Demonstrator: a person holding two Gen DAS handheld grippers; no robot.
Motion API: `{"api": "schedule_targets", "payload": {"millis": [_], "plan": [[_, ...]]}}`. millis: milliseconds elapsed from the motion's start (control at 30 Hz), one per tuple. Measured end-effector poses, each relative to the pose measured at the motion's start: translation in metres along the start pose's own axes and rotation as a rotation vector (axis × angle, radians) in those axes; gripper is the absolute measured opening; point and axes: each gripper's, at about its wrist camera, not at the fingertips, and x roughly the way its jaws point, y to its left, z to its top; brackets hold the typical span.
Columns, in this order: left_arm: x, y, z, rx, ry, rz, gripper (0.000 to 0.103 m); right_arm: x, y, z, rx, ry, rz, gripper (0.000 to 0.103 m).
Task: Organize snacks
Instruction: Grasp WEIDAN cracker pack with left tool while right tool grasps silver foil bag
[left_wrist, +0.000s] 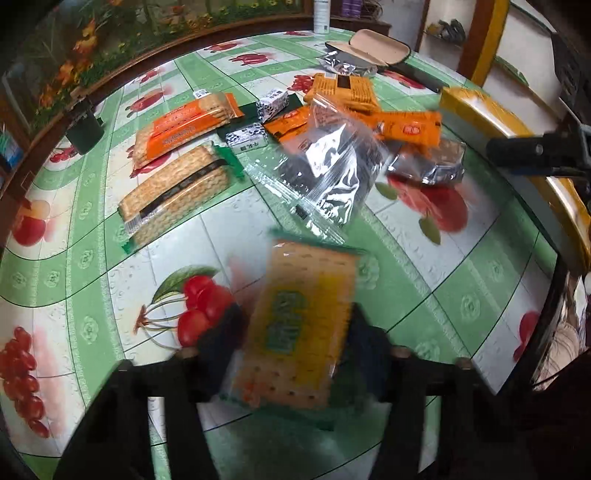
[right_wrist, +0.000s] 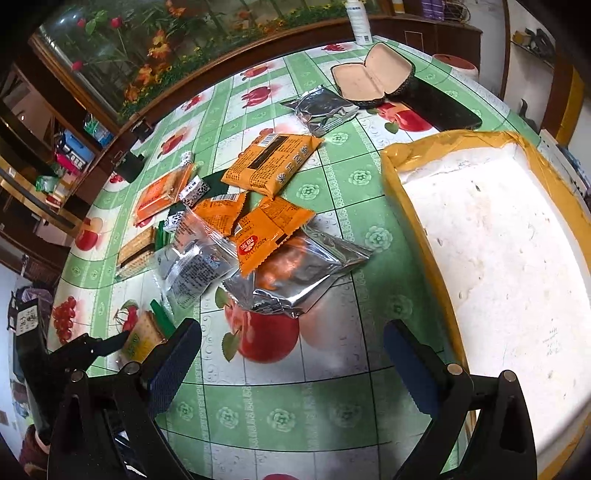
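Green-edged cracker pack (left_wrist: 303, 325) sits between the left gripper (left_wrist: 295, 332) fingers, blurred; pads look pressed on its sides, w/ the pack tilted above the tablecloth (left_wrist: 461, 280). In the right wrist view the same pack shows at far left, in the left gripper's tips. Right gripper (right_wrist: 291, 354) hangs w/ jaws wide apart, nothing between them, over a printed apple, just beside the foam box (right_wrist: 491, 236), which has yellow tape round its rim. Rest of the snacks lie mid-table: silver pouch (right_wrist: 295, 273) nearest the right gripper, orange packs (right_wrist: 271, 162) overlapping behind it, clear-wrapped dark pack (left_wrist: 332, 173), two cracker packs (left_wrist: 173, 192) side by side to the left. Open glasses case (right_wrist: 373, 79) at far edge, white bottle (right_wrist: 360, 22) behind it
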Motion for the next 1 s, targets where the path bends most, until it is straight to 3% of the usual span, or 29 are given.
{"api": "schedule_targets", "payload": {"millis": [233, 367, 433, 533, 567, 600, 667, 833, 1000], "plan": [[0.0, 0.007, -0.001, -0.052, -0.005, 0.018, 0.047, 0.026, 0.008, 0.015, 0.02, 0.06, -0.011, 0.097], [-0.001, 0.01, -0.004, -0.067, -0.006, 0.027, 0.047, 0.049, 0.01, 0.03, 0.058, 0.103, -0.068, 0.083], [-0.001, 0.011, -0.005, -0.069, -0.008, 0.031, 0.047, 0.06, 0.008, 0.037, 0.074, 0.114, -0.106, 0.082], [-0.001, 0.011, -0.006, -0.068, -0.014, 0.036, 0.047, 0.07, 0.017, 0.048, 0.025, 0.104, -0.19, 0.082], [-0.001, 0.011, -0.006, -0.067, -0.016, 0.039, 0.047, 0.073, 0.021, 0.05, -0.005, 0.103, -0.21, 0.077], [-0.002, 0.011, -0.006, -0.068, -0.019, 0.039, 0.047, 0.074, 0.027, 0.049, -0.047, 0.102, -0.224, 0.064], [-0.002, 0.011, -0.007, -0.074, -0.026, 0.034, 0.047, 0.071, 0.036, 0.044, -0.128, 0.103, -0.243, 0.062], [-0.004, 0.016, -0.007, -0.106, -0.036, -0.02, 0.047, 0.057, 0.027, 0.02, -0.131, 0.114, -0.187, 0.062], [-0.006, 0.013, 0.001, -0.105, -0.044, -0.056, 0.047, 0.03, 0.017, -0.004, -0.084, 0.096, -0.067, 0.062]]}}
